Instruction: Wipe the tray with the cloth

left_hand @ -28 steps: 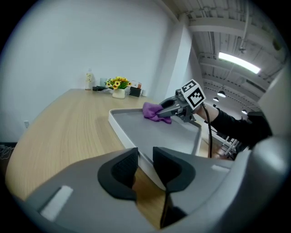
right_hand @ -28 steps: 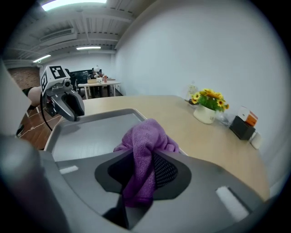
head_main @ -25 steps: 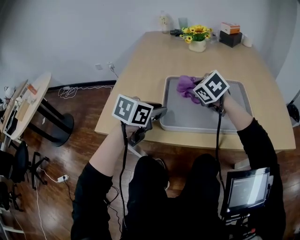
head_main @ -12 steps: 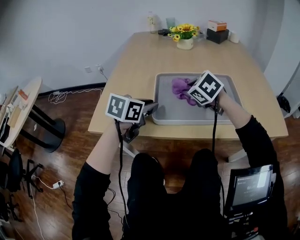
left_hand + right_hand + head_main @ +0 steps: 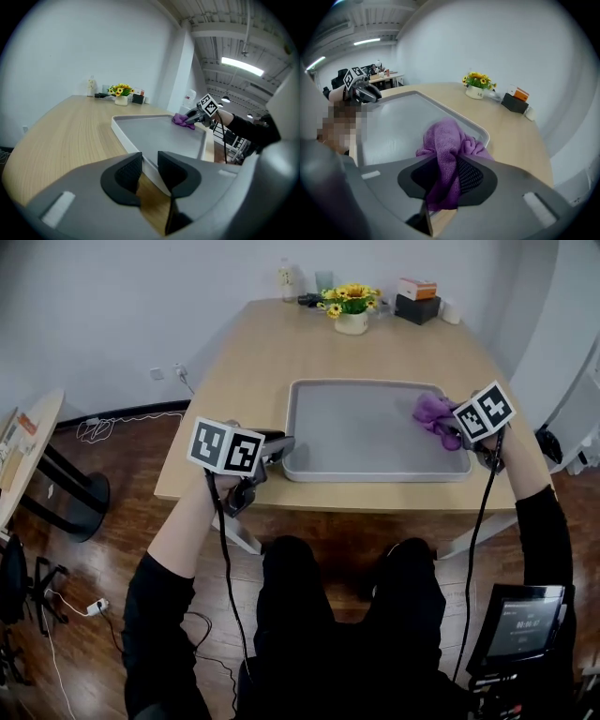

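A grey tray (image 5: 366, 432) lies on the wooden table (image 5: 253, 362), close to its near edge. A purple cloth (image 5: 432, 411) sits bunched at the tray's right end, and my right gripper (image 5: 449, 429) is shut on it. In the right gripper view the cloth (image 5: 450, 140) hangs between the pads of the right gripper (image 5: 449, 176) over the tray's corner (image 5: 480, 133). My left gripper (image 5: 281, 443) is at the tray's left front corner. In the left gripper view its jaws (image 5: 150, 171) stand narrow around the tray's rim (image 5: 123, 133), shut on it. The cloth (image 5: 180, 120) shows far across.
At the table's far edge stand a pot of sunflowers (image 5: 352, 320), a black box with an orange box on it (image 5: 417, 304), a bottle and a cup. A round side table (image 5: 23, 460) stands on the floor at the left. A screen (image 5: 525, 624) hangs by my right side.
My right gripper has dragged the cloth from the tray's left-middle to its right end. The left gripper has stayed at the tray's left front corner. The head view has shifted.
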`<state>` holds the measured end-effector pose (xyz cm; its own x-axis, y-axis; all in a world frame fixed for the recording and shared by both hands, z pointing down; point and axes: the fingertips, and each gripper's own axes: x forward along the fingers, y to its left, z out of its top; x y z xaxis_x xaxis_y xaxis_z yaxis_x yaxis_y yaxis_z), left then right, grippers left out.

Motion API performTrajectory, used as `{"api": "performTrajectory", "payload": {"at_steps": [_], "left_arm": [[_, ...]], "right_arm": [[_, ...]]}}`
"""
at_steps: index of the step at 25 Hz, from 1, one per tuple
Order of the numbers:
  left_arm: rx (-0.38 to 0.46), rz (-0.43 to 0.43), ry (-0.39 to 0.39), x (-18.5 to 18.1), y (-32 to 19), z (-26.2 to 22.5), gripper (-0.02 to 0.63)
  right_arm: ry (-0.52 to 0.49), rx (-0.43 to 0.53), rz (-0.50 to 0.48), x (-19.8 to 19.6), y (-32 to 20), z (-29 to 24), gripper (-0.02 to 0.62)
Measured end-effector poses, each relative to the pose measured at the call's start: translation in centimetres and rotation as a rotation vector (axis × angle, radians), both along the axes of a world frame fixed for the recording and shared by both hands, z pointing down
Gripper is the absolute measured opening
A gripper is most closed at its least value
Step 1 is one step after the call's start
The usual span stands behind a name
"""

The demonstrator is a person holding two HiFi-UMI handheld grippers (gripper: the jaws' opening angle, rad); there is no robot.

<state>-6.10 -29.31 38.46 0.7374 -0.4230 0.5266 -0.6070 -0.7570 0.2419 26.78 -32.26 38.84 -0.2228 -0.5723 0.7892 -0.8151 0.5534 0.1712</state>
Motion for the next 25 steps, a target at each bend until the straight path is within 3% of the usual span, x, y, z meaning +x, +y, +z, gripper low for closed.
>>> {"api": "performTrajectory", "payload": {"at_steps": [4, 13, 16, 21, 25], "left_arm": [[0.017, 0.004, 0.002, 0.1, -0.3, 0.0, 0.087], [0.056, -0.011, -0.005, 0.4, -0.2, -0.4, 0.086], [0.059, -0.029, -0.006, 0.5, -0.1, -0.1, 0.083], [0.06, -0.026, 0.0, 0.3, -0.3, -0.2, 0.083], [0.085, -0.031, -0.006, 0.0, -0.1, -0.6, 0.081]], "right_arm": [[0.024, 0.016, -0.035, -3.1, 0.5, 0.0, 0.1], [-0.049, 0.104, -0.39, -25.2, 0.6, -0.5, 0.1], [-0.049, 0.1, -0.48, -30.3, 0.8, 0.0, 0.1], [-0.064, 0.067, -0.495, -30.3, 0.6, 0.1, 0.1], [-0.023, 0.059, -0.446, -25.0, 1.7, -0.4, 0.101]]}}
